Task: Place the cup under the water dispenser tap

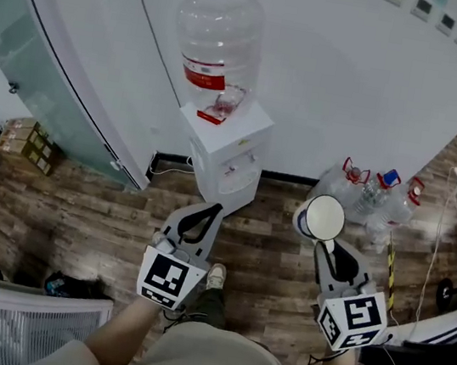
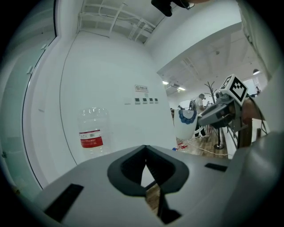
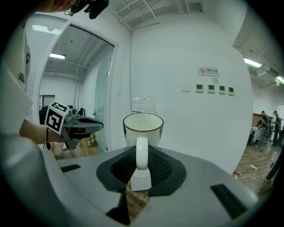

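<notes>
The cup (image 3: 143, 128) sits upright in my right gripper (image 1: 327, 246), well short of the water dispenser (image 1: 226, 155), which stands against the wall ahead. To do this well, I should carry the cup level, swing it leftward, and line its mouth up beneath the tap (image 1: 232, 170) before setting it down. My right jaws stand narrow, pinching the cup's handle. My left gripper (image 1: 205, 212) has its jaws together, holding nothing.
</notes>
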The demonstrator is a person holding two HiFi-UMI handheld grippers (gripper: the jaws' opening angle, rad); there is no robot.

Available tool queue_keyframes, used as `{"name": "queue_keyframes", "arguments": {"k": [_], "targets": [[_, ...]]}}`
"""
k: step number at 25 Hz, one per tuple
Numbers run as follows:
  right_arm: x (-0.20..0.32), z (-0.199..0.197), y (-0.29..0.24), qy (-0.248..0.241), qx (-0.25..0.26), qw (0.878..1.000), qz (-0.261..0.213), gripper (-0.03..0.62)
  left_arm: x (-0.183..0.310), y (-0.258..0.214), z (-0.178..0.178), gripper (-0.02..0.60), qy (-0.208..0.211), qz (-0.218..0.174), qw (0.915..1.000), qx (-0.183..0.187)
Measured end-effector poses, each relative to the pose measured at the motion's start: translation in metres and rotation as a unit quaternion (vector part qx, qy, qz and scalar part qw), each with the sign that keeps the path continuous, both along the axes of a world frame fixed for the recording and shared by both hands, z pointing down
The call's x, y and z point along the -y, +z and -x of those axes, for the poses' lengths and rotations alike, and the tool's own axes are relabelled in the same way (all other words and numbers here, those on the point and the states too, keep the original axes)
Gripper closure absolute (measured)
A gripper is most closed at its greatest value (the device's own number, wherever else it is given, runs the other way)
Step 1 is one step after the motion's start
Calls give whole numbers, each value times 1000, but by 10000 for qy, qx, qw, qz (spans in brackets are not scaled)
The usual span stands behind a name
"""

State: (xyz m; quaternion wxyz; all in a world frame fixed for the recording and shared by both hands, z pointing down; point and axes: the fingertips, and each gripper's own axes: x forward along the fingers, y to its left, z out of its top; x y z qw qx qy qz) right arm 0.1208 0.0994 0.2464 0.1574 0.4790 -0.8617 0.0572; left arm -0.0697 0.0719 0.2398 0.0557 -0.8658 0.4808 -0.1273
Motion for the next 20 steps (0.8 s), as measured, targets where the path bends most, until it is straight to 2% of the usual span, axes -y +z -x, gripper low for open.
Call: {"name": "queue_keyframes", "arguments": {"k": [13, 20], "targets": [[139, 50, 15, 548, 141, 9980, 285, 526, 141, 10, 36, 575, 552, 105, 9984, 40], [181, 57, 43, 812, 168, 9960, 325, 526, 184, 20, 42, 575, 508, -254, 9983, -160]]}}
